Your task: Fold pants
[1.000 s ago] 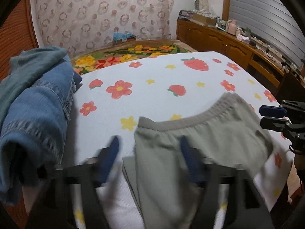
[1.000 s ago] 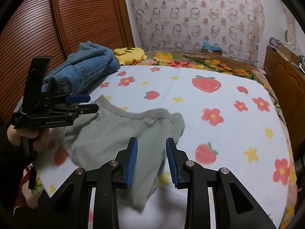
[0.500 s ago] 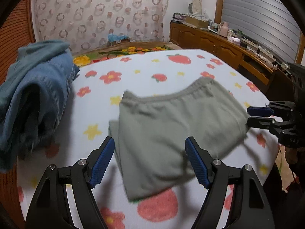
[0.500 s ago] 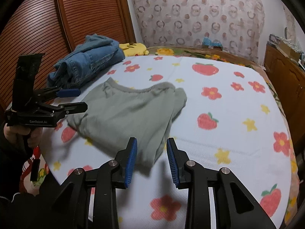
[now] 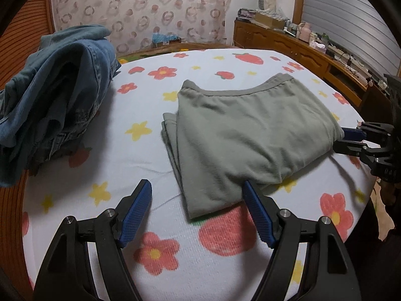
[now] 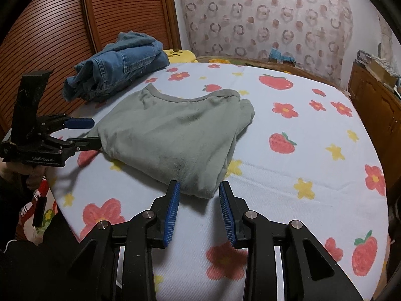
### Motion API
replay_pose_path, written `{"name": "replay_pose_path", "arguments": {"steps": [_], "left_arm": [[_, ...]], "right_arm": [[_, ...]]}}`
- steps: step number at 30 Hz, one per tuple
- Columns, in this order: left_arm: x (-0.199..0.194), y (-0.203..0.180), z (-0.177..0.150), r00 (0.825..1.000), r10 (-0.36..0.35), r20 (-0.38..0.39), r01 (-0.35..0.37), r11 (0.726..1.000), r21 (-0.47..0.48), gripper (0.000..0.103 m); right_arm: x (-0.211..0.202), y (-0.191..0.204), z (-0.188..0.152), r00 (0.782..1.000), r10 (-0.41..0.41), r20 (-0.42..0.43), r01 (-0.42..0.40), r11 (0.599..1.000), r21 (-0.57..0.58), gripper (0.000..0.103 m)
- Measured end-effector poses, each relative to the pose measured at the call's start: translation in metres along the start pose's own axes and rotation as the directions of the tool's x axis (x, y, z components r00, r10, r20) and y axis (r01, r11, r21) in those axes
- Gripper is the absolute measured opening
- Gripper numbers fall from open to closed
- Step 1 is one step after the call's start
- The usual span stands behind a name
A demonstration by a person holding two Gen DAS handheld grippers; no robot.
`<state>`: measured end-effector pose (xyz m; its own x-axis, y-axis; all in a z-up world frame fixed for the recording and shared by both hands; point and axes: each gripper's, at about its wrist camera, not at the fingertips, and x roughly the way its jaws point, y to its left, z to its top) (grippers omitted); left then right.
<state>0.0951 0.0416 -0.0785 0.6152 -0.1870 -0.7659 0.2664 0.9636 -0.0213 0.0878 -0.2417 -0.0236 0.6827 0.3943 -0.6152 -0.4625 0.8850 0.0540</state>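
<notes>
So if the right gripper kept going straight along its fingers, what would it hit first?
Most likely the near corner of the folded green pants, which lies just past the open right gripper and roughly in line with the gap between its fingers. Depth is uncertain; angled downward, it might touch the bedsheet first.

The pants (image 5: 245,135) are plain grey-green with a darker grey waistband. The bedsheet (image 6: 288,175) is pale blue with red strawberries, red flowers and yellow stars. The jeans (image 5: 57,95) are faded blue denim.

Folded pants (image 5: 248,135) mid-bed (image 5: 140,155), jeans pile (image 5: 57,95) to their left, dresser (image 5: 300,50) far right
</notes>
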Motion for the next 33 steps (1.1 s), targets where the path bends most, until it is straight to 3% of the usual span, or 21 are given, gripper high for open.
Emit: {"name": "replay_pose_path", "arguments": {"steps": [6,13,16,29,33], "left_arm": [[0.003,0.002,-0.001,1.0,-0.006,-0.002,0.006,1.0,-0.009,0.077],[0.003,0.002,-0.002,1.0,-0.01,0.0,0.01,1.0,-0.011,0.077],[0.003,0.002,-0.002,1.0,-0.012,0.002,0.012,1.0,-0.012,0.077],[0.003,0.004,-0.004,1.0,-0.013,0.017,0.014,1.0,-0.013,0.077],[0.003,0.003,-0.003,1.0,-0.012,0.016,0.012,1.0,-0.016,0.077]], "right_arm": [[0.003,0.001,0.0,1.0,0.003,-0.002,-0.003,1.0,-0.006,0.033],[-0.003,-0.005,-0.001,0.999,0.043,0.003,-0.043,0.999,-0.008,0.011],[-0.011,-0.009,-0.002,0.999,0.042,0.025,-0.042,0.999,0.002,0.007],[-0.018,-0.016,-0.004,0.999,0.04,0.02,-0.041,0.998,0.042,0.007],[-0.026,-0.021,-0.001,0.999,0.001,0.034,-0.003,0.999,0.049,0.02]]}}
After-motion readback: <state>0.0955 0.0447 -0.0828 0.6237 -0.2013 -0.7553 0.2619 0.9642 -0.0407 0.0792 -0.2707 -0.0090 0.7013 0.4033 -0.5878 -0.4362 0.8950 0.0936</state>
